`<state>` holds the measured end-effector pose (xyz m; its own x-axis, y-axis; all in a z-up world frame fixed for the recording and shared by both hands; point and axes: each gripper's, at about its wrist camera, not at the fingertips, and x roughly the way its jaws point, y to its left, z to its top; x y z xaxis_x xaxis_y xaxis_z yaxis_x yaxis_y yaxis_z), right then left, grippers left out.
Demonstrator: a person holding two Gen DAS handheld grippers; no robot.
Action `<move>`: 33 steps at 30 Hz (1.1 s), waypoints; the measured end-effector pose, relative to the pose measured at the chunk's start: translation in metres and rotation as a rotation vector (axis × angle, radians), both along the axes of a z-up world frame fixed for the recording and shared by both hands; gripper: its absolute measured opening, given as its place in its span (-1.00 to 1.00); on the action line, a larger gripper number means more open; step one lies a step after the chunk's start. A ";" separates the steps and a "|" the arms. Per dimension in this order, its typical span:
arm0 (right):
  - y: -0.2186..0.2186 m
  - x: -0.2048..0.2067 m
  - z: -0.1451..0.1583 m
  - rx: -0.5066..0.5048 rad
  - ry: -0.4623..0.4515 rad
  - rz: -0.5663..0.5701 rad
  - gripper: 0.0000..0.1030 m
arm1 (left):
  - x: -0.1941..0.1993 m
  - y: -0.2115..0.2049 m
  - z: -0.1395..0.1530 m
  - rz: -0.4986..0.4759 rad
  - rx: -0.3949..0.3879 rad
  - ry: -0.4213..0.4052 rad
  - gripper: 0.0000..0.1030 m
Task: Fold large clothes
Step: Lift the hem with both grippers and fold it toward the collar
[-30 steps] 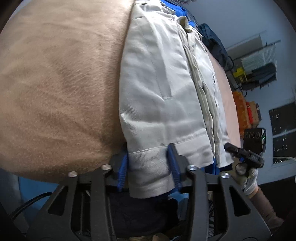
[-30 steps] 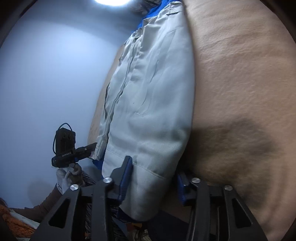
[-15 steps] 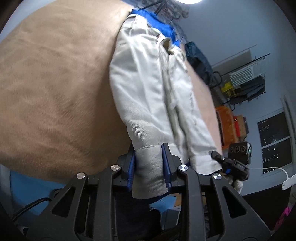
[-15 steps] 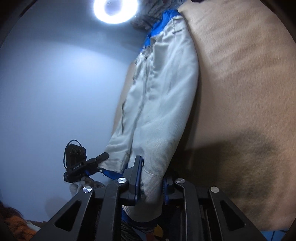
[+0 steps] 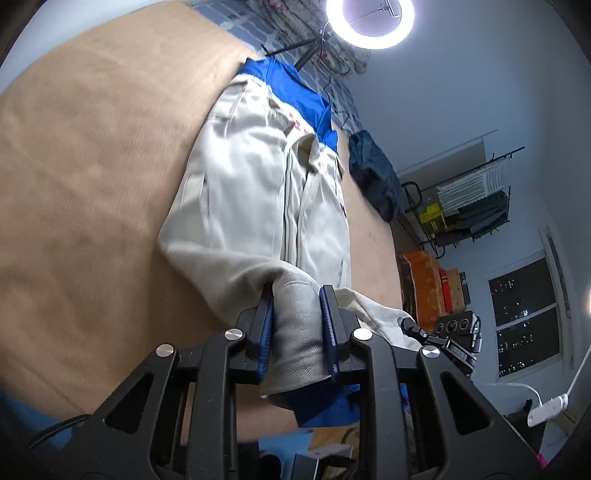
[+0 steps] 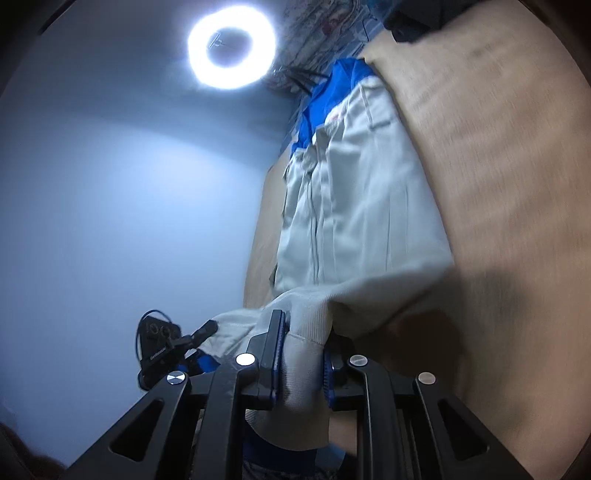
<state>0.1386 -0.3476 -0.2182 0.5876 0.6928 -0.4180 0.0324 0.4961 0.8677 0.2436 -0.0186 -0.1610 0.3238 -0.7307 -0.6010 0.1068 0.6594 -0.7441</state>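
Your left claw (image 5: 297, 325) is clamped on the ribbed hem of the pale grey jacket (image 5: 258, 199), the cloth bunched thick between its blue pads (image 5: 328, 332). From there the jacket runs away ahead of the claw, lying flat on the tan worktop (image 5: 92, 184), with its blue collar end (image 5: 295, 92) at the far end. Off to the right of the claw, at the jacket's other hem corner, you can see your other claw gripping the cloth.

Your right claw (image 6: 301, 354) likewise holds a fold of the hem tight between its pads (image 6: 277, 354); the jacket (image 6: 354, 206) stretches ahead of it, and the worktop (image 6: 498, 203) fills the right side. To the left of this claw the left claw (image 6: 207, 328) bites the same hem.

A dark garment (image 5: 373, 177) lies beyond the jacket's right edge on the worktop. A ring light (image 5: 376, 18) shines high ahead.
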 end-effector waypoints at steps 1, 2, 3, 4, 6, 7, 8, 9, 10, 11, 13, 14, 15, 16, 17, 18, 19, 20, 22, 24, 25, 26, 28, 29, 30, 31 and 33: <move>-0.003 0.005 0.003 -0.015 0.003 -0.005 -0.69 | 0.008 -0.003 0.001 0.006 0.006 -0.005 -0.57; -0.003 0.013 0.004 -0.025 0.007 -0.012 -0.69 | 0.016 -0.007 0.000 0.007 0.013 -0.011 -0.58; -0.004 0.023 0.004 -0.031 0.016 -0.021 -0.69 | 0.021 -0.009 -0.001 0.013 0.022 -0.013 -0.58; -0.004 0.029 0.005 -0.035 0.022 -0.026 -0.69 | 0.030 -0.013 -0.003 0.020 0.029 -0.012 -0.58; -0.004 0.047 0.004 -0.056 0.043 -0.037 -0.69 | 0.043 -0.019 -0.006 0.027 0.042 -0.015 -0.58; -0.005 0.049 0.005 -0.066 0.049 -0.041 -0.69 | 0.047 -0.021 -0.007 0.031 0.049 -0.015 -0.58; -0.004 0.057 0.003 -0.077 0.058 -0.048 -0.69 | 0.053 -0.024 -0.010 0.034 0.055 -0.013 -0.58; -0.005 0.062 0.001 -0.080 0.063 -0.056 -0.69 | 0.059 -0.026 -0.014 0.037 0.064 -0.009 -0.58; -0.005 0.067 -0.002 -0.079 0.069 -0.066 -0.69 | 0.063 -0.028 -0.017 0.040 0.070 -0.005 -0.59; -0.005 0.071 -0.006 -0.082 0.075 -0.071 -0.69 | 0.066 -0.030 -0.020 0.040 0.077 -0.005 -0.59; -0.005 0.078 -0.014 -0.094 0.093 -0.075 -0.69 | 0.070 -0.033 -0.026 0.037 0.093 -0.013 -0.59; -0.005 0.082 -0.017 -0.100 0.102 -0.075 -0.69 | 0.072 -0.034 -0.029 0.037 0.099 -0.015 -0.59; -0.005 0.087 -0.021 -0.108 0.111 -0.074 -0.69 | 0.073 -0.034 -0.031 0.037 0.102 -0.016 -0.59; -0.005 0.091 -0.025 -0.112 0.117 -0.074 -0.69 | 0.075 -0.035 -0.033 0.039 0.106 -0.016 -0.59; -0.005 0.094 -0.028 -0.114 0.125 -0.075 -0.69 | 0.078 -0.035 -0.036 0.041 0.114 -0.015 -0.59; -0.005 0.096 -0.032 -0.116 0.131 -0.075 -0.69 | 0.080 -0.036 -0.038 0.041 0.121 -0.015 -0.59; -0.004 0.099 -0.035 -0.121 0.138 -0.075 -0.69 | 0.082 -0.036 -0.041 0.041 0.129 -0.014 -0.59; -0.004 0.101 -0.038 -0.121 0.144 -0.076 -0.69 | 0.084 -0.037 -0.044 0.038 0.136 -0.013 -0.59; -0.004 0.104 -0.042 -0.114 0.160 -0.079 -0.69 | 0.087 -0.039 -0.049 0.036 0.143 -0.011 -0.59; -0.005 0.107 -0.047 -0.097 0.173 -0.082 -0.67 | 0.089 -0.037 -0.055 0.037 0.128 -0.011 -0.58; -0.004 0.109 -0.048 -0.088 0.174 -0.080 -0.61 | 0.089 -0.036 -0.057 0.040 0.114 -0.013 -0.58; -0.006 0.110 -0.050 -0.063 0.173 -0.078 -0.58 | 0.089 -0.034 -0.060 0.042 0.097 -0.012 -0.58; -0.010 0.110 -0.054 0.002 0.164 -0.086 -0.47 | 0.091 -0.032 -0.063 0.047 0.075 0.002 -0.52; -0.012 0.109 -0.056 0.037 0.161 -0.090 -0.38 | 0.092 -0.031 -0.064 0.044 0.062 0.008 -0.47; -0.014 0.108 -0.055 0.055 0.153 -0.090 -0.34 | 0.093 -0.031 -0.064 0.038 0.051 0.014 -0.44; -0.015 0.108 -0.054 0.054 0.148 -0.091 -0.22 | 0.095 -0.029 -0.063 0.033 0.034 0.021 -0.36; -0.019 0.106 -0.046 0.055 0.127 -0.088 0.22 | 0.096 -0.024 -0.060 0.037 -0.010 0.024 -0.10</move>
<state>0.2448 -0.3669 -0.2641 0.5917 0.6648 -0.4560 0.1851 0.4384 0.8795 0.3395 -0.0424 -0.2211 0.3363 -0.7244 -0.6018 0.0650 0.6553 -0.7526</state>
